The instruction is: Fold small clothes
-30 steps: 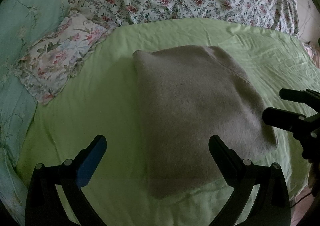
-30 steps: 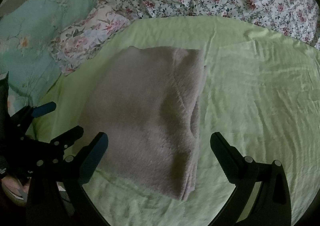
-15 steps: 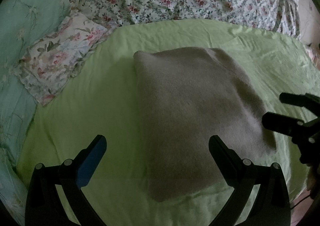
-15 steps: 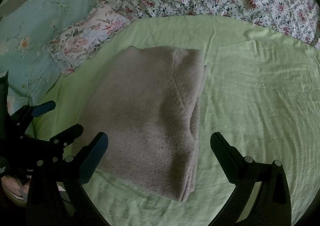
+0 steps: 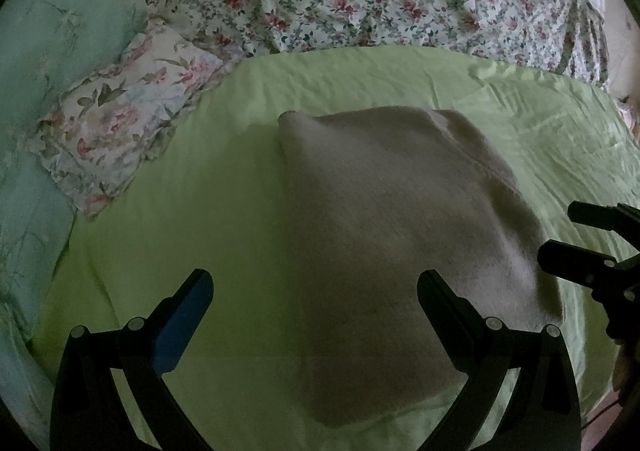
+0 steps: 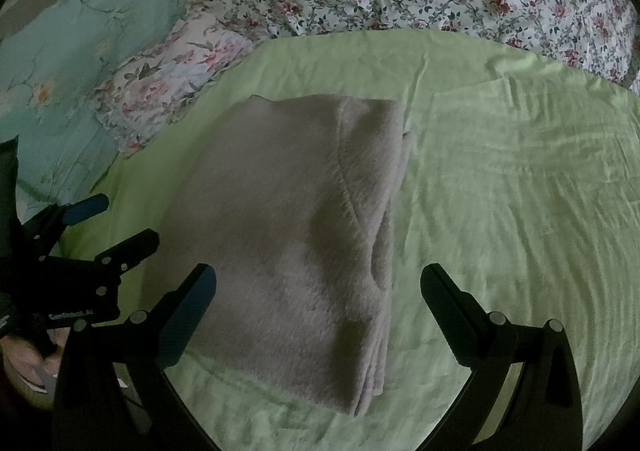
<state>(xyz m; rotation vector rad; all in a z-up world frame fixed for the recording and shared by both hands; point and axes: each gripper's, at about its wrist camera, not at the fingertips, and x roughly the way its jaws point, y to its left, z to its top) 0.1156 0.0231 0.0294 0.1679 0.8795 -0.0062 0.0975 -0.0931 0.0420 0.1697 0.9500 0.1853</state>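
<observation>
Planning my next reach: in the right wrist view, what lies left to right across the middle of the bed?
Teal quilt → small floral pillow → folded grey garment → bare green sheet.

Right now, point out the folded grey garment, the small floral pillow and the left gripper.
folded grey garment (image 6: 296,235), right wrist view, top face.
small floral pillow (image 5: 132,111), left wrist view, centre.
left gripper (image 5: 316,291), left wrist view, midway between fingertips.

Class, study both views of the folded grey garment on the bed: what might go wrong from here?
1. Layered edges of the grey garment are loose at its right side; a gripper catching one layer may undo the fold.
2. The green sheet is wrinkled and may get pinched too.
3. Dim light hides edges.
</observation>
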